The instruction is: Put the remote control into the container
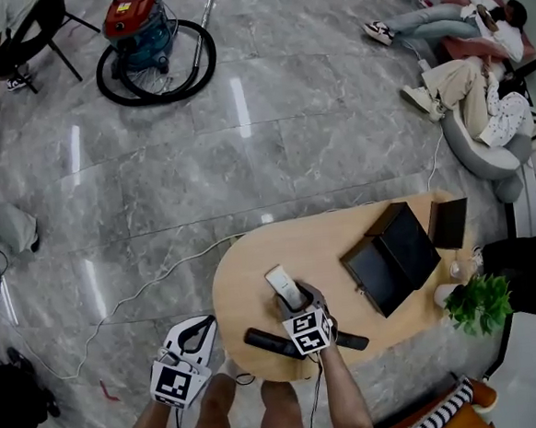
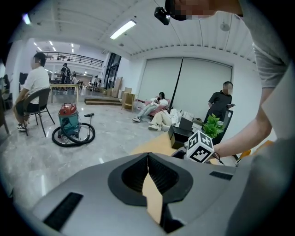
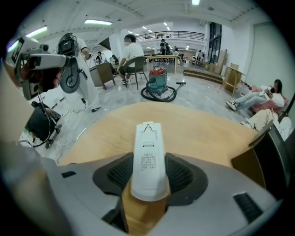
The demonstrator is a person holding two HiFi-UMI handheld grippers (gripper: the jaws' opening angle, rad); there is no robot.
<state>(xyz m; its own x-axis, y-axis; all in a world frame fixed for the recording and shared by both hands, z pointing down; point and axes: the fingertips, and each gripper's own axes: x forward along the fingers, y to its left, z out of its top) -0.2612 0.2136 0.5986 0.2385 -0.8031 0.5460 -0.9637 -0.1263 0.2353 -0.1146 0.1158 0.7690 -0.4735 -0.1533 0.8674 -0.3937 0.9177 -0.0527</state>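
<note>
1. So: the remote (image 3: 148,161) lies flat on the table (image 1: 250,274), back side up, between the wide-apart jaws of the right gripper (image 3: 148,177). It is not clamped.
2. Left gripper (image 2: 148,159) is closed on nothing, held off the table's near edge.
3. Handling, my guess: light, rigid, smooth plastic, so it may slip. Pinch the long sides at mid-body.
4. The container (image 1: 346,265), an open black box, sits well apart to the right.
5. Poor view: the pads possibly brush the remote's sides. The box interior is dark. A dark bar (image 1: 267,341) near the edge is part-covered and I can't identify it.

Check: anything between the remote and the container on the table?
Nothing visible does. The remote sits between the open jaws of the right gripper; only bare tabletop separates it from the open black container.
</note>
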